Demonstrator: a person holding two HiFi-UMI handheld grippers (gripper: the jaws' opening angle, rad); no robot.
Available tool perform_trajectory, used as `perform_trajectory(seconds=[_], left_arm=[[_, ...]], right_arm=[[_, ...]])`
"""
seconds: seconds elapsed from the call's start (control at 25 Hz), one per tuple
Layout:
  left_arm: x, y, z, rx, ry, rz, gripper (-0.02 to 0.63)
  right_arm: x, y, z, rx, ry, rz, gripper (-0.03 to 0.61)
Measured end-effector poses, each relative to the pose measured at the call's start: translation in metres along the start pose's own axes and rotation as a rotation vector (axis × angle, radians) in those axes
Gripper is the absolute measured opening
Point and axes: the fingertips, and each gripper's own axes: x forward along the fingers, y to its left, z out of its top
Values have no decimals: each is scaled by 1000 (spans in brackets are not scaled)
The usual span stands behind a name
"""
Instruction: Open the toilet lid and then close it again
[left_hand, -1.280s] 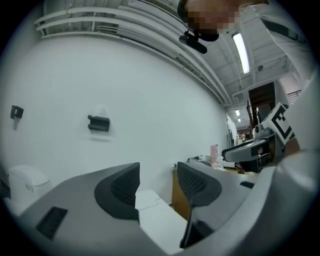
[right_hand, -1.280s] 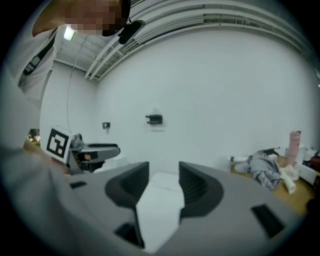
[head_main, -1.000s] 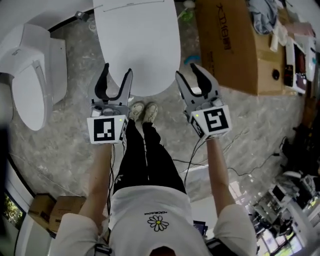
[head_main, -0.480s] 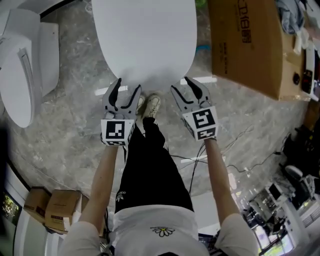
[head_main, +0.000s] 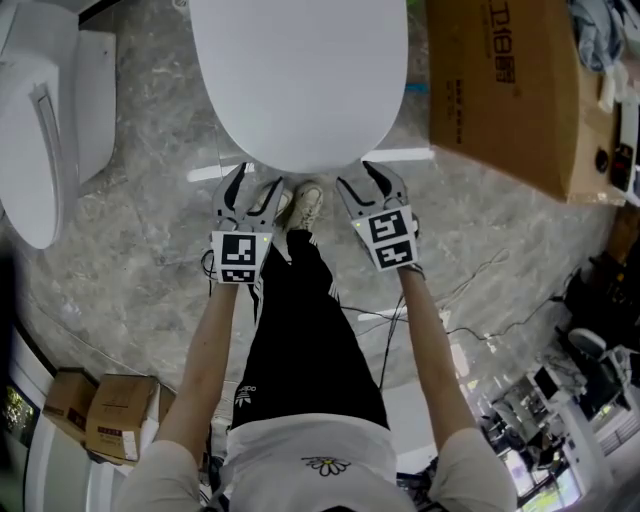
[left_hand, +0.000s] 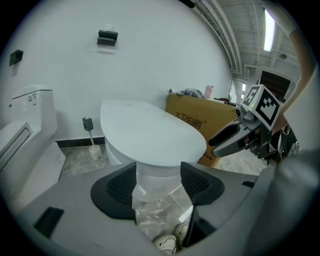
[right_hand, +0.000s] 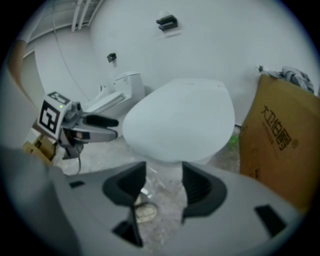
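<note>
1. The toilet lid (head_main: 300, 80) lay shut and flat on its bowl, straight ahead of the person. Its long axis ran directly away from them, and its rounded front rim pointed back at their shoes (head_main: 305, 205).
2. The left tongs (head_main: 250, 195) and the right tongs (head_main: 368, 188) sat just beside that front rim, one on either side of its nose and low against the floor (head_main: 150, 250).
3. Both pairs of jaws were opening and stood wide apart. Each gripper view showed only bare floor and the toilet's base between them, so nothing was gripped.
4. In each gripper view the rim hung just above and beyond the jaw tips, not yet between them.
5. Neither hand looked clearly nearer. Lifting would likely call for the jaws to come up and forward around the rim.
6. A cardboard box (head_main: 500, 90) stood to the right, apart from the lid.
</note>
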Motion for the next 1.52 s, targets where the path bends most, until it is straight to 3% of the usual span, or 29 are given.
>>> perform_trajectory(seconds=[0.24, 0.64, 0.84, 1.52], left_arm=[[14, -7, -6, 69, 34, -47, 290], [25, -5, -11, 76, 55, -53, 290], [24, -1, -11, 84, 51, -60, 288], [16, -4, 1, 88, 55, -48, 288]], right_arm=[[11, -9, -9, 9, 30, -21, 227], [24, -12, -9, 17, 31, -17, 227], [23, -13, -3, 94, -19, -28, 227], [10, -13, 5, 73, -39, -24, 227]])
